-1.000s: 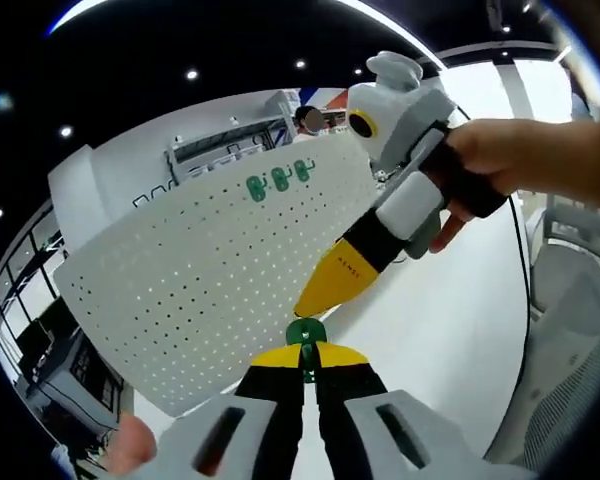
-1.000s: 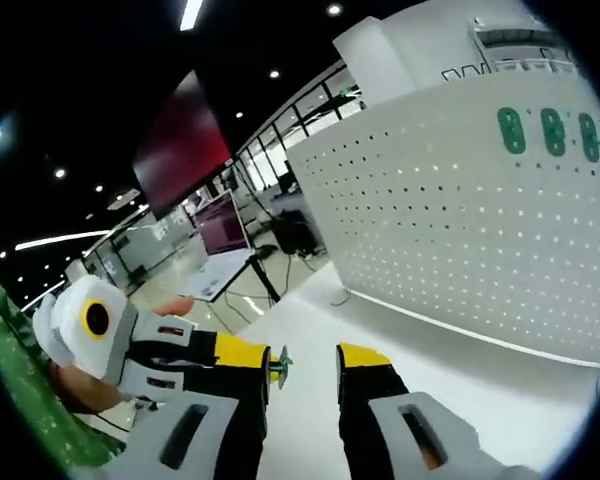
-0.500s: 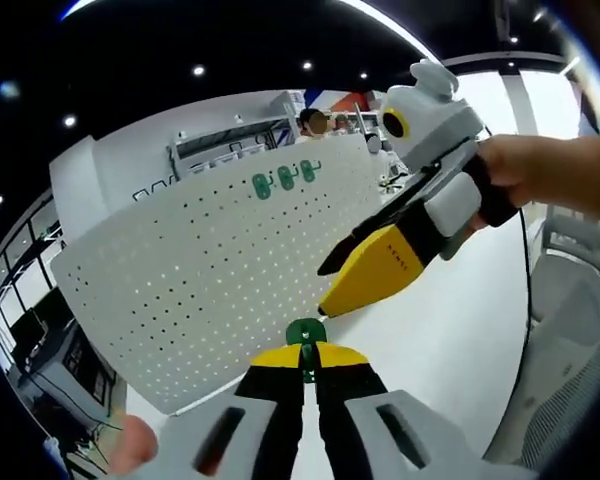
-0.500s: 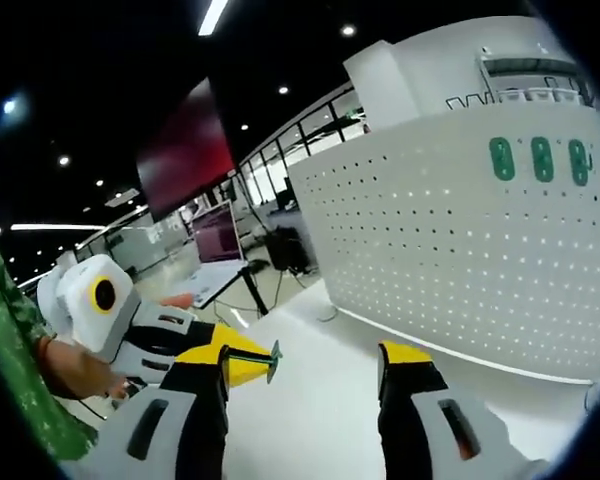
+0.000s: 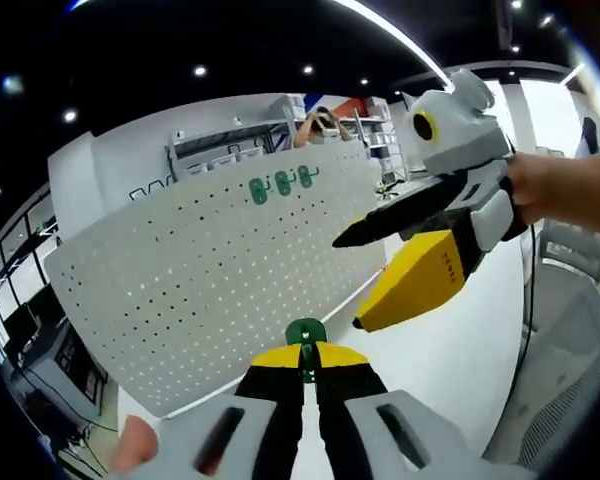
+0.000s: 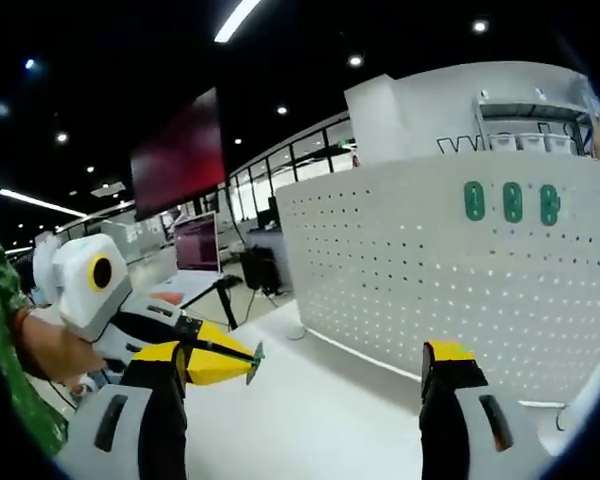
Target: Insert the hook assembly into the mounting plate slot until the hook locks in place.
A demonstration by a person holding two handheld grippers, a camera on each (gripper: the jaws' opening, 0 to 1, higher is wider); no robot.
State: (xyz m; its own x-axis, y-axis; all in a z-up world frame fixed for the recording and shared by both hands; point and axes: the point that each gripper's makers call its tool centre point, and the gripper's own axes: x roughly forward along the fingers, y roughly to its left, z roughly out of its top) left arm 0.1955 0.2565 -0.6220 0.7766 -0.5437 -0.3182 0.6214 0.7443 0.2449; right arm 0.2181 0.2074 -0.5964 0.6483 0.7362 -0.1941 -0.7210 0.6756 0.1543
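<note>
Green hook (image 5: 305, 331) between left jaws

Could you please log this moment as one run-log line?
left gripper: shut on green hook | right gripper: open | pegboard: three green hooks mounted

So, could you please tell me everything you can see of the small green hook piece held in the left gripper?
The green hook piece looks like moulded plastic, with a rounded head standing above the yellow jaw tips and a thin stem running down between them. The left gripper is shut on it and nothing else touches it. It is held clear of the white pegboard, not yet inserted. In the right gripper view it shows edge-on as a thin green sliver at the tip of the left gripper.
</note>
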